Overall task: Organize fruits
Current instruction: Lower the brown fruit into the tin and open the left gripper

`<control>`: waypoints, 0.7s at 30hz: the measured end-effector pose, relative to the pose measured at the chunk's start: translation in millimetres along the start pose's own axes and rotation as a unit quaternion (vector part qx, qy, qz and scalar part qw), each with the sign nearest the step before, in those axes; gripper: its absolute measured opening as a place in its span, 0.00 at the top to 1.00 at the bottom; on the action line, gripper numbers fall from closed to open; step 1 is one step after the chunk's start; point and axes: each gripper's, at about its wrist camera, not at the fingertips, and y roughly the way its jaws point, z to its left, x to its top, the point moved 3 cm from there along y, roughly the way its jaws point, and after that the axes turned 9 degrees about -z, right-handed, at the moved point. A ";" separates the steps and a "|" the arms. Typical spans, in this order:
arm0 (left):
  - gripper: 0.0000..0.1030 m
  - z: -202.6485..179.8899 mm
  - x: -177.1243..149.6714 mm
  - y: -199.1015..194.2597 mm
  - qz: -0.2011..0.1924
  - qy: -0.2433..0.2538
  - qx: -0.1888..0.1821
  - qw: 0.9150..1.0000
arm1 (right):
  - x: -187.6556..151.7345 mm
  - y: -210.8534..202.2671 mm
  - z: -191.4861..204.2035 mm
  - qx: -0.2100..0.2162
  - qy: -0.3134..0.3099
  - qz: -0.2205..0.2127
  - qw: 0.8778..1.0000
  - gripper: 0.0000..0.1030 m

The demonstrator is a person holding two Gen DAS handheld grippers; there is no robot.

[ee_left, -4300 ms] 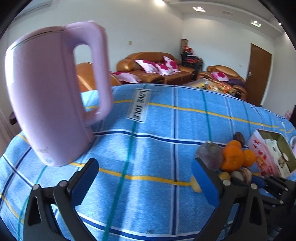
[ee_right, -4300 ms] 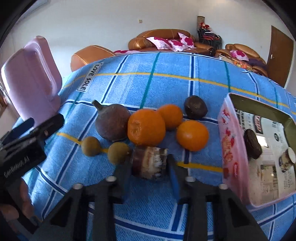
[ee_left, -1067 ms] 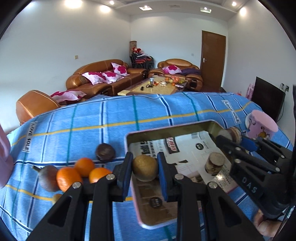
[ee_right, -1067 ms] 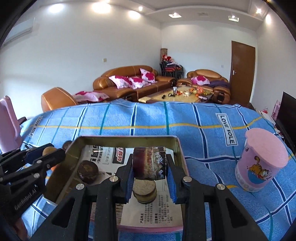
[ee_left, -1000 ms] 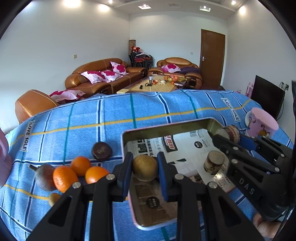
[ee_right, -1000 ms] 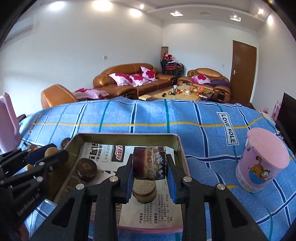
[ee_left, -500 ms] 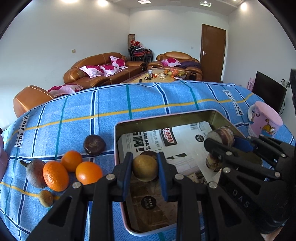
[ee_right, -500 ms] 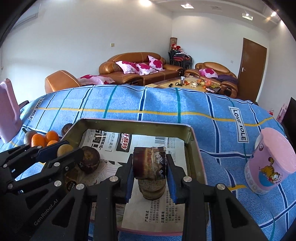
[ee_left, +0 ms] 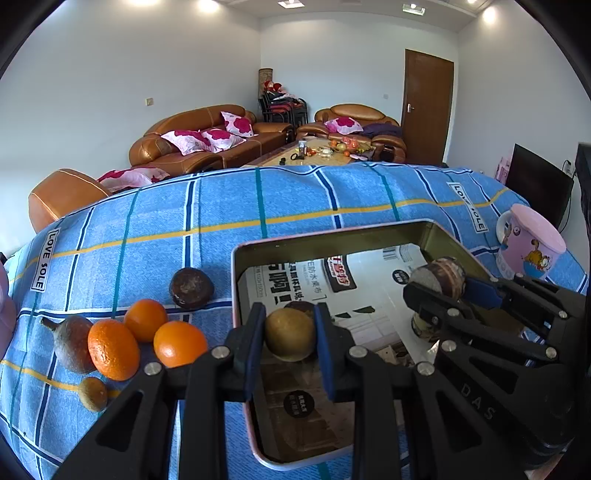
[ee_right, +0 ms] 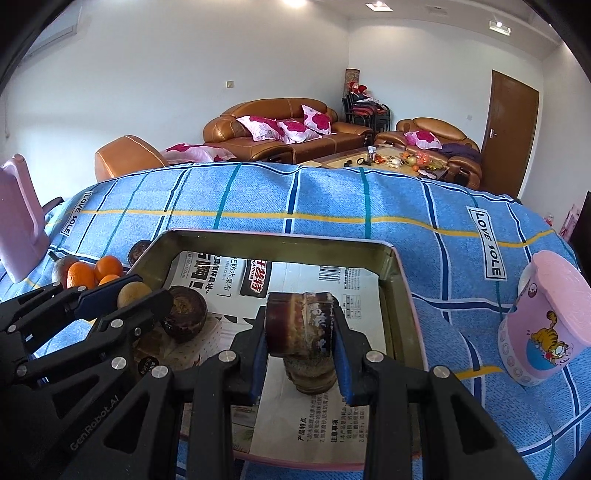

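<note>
left tongs (ee_left: 290, 341) were clenched on a round brown fruit (ee_left: 290, 339); right tongs (ee_right: 300, 334) gripped a cut dark fruit (ee_right: 300, 330) over the tray (ee_right: 400, 295).

A home living room is indicated: brown leather sofas (ee_left: 207, 142) with pink floral cushions (ee_left: 236, 123), a cluttered coffee table (ee_left: 317, 151), a wooden door (ee_left: 428, 107) and recessed ceiling lights (ee_left: 290, 3) are seen.

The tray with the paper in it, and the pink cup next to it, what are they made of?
The tray looks like thin metal, probably tin: its inner walls are shiny and golden and mirror the light, and the rim is rolled. The pink cup looks like smooth plastic, though glazed ceramic is possible: it is opaque, evenly coloured, with a printed cartoon cat.
</note>
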 end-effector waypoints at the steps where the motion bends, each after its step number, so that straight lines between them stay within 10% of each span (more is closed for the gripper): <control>1: 0.72 0.4 0.1 0.0 0.000 0.000 0.000 1.000 | 0.0 -0.1 0.1 0.001 0.001 0.000 1.000 0.66; 12: 0.63 4.0 2.6 -8.5 -0.016 0.000 0.010 1.000 | 3.0 -9.6 1.4 0.013 0.016 -0.026 0.999 0.54; 17: 0.11 11.4 9.5 -27.6 -0.058 -0.003 0.053 0.997 | 9.0 -21.9 -13.2 0.002 0.052 -0.061 0.997 0.52; 21: 0.02 21.0 13.5 -37.2 -0.075 -0.013 0.060 0.995 | 10.7 -32.2 -25.9 0.000 0.090 -0.093 0.992 0.30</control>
